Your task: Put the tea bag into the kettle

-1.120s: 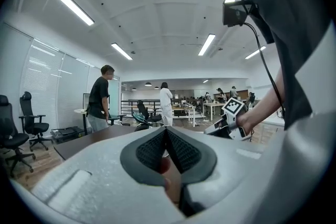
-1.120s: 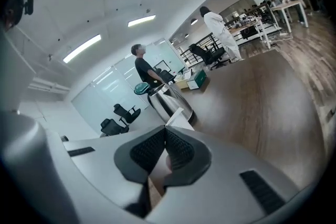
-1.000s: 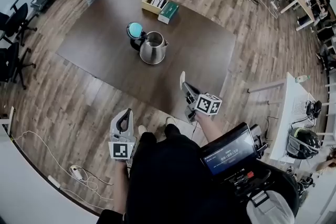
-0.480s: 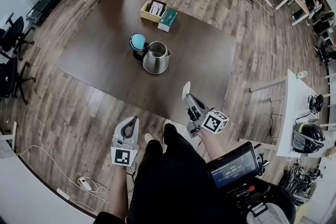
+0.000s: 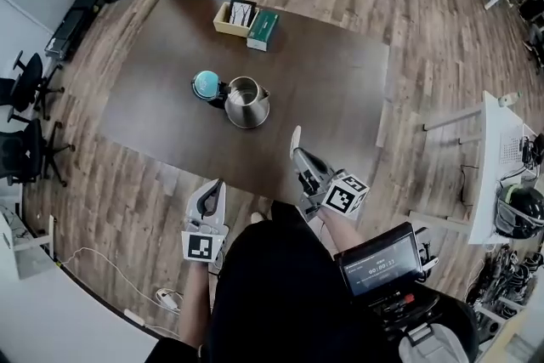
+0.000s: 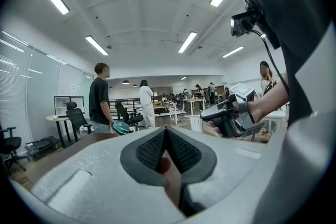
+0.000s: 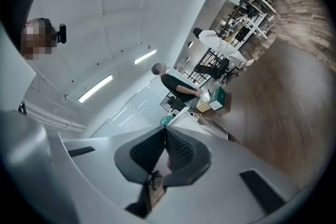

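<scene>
"How far along is it?"

"Nothing is done yet. The left hand-held gripper (image 6: 165,131) and the right hand-held gripper (image 7: 164,131) both have their jaws pressed together with nothing between them. The kettle (image 5: 246,104) stands mid-desk (image 5: 331,89) with its lid (image 5: 205,85) open."

"And the tea bag?"

"I can't see a loose one. It's probably in the open box (image 5: 233,15) at the kettle's 12 o'clock."

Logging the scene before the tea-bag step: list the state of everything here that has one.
Shiny steel kettle: upright on the brown table, lid open.
Round teal lid: swung back beside the kettle's handle.
Tan open-topped box: open, contents showing.
Green rectangular box: closed, lying flat.
Left gripper: jaws together, nothing seen between them.
Right gripper: jaws together, nothing seen between them.
</scene>
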